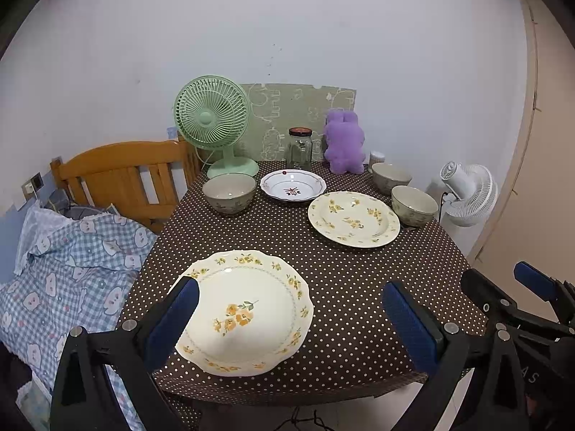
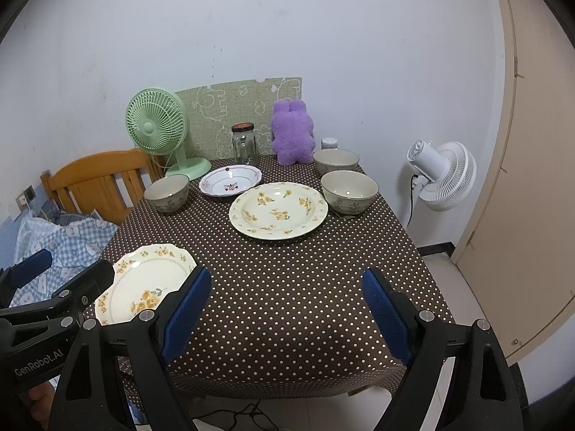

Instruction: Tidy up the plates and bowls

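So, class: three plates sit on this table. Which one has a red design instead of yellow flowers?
The small white plate at the back, beside the green fan. Both cream plates carry yellow flowers.

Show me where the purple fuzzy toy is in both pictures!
Left wrist view: the purple plush toy stands at the table's far edge, right of centre, just right of the glass jar.
Right wrist view: the purple plush toy sits at the far edge, near the picture's middle, again just right of the glass jar.
Shared landmark: the green desk fan, left of the jar in both.
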`<state>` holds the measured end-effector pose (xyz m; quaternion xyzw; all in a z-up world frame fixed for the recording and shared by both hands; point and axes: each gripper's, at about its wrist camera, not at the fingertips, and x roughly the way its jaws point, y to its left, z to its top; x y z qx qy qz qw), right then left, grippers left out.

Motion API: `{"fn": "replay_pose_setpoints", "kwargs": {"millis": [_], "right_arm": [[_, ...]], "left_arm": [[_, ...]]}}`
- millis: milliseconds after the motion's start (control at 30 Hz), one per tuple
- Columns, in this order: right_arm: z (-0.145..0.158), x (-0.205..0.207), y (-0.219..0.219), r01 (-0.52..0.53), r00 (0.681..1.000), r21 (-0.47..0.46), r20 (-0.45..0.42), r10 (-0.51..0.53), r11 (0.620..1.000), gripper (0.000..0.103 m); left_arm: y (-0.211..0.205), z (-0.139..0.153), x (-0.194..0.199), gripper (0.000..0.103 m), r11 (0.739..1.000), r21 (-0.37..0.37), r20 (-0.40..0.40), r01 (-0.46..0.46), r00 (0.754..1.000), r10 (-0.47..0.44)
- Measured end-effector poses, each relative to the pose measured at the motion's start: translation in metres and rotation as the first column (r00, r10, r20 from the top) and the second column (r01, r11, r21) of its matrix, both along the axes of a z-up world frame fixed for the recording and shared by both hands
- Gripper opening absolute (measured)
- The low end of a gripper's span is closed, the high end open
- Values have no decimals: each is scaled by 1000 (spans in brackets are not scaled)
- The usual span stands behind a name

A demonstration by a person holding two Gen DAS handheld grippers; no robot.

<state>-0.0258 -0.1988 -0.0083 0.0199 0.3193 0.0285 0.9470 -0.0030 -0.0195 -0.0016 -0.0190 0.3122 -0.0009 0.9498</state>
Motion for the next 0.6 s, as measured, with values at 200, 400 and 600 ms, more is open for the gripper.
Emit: {"fn": "replay_pose_setpoints", "kwargs": {"millis": [200, 400, 600], "right_arm": [[0, 0, 0, 0, 1000, -1, 1, 0, 1000, 88], [0, 0, 0, 1, 1000, -3, 2, -1, 1000, 88], [0, -1, 0, 4, 1000, -1, 1, -4, 1000, 88]], "left_arm": [[0, 0, 0, 102, 1000, 0, 0, 0, 1000, 0], [-1, 0, 0, 101, 1000, 0, 0, -2, 1000, 2], [0, -1, 0, 101, 1000, 2, -3, -1, 1000, 1]]}}
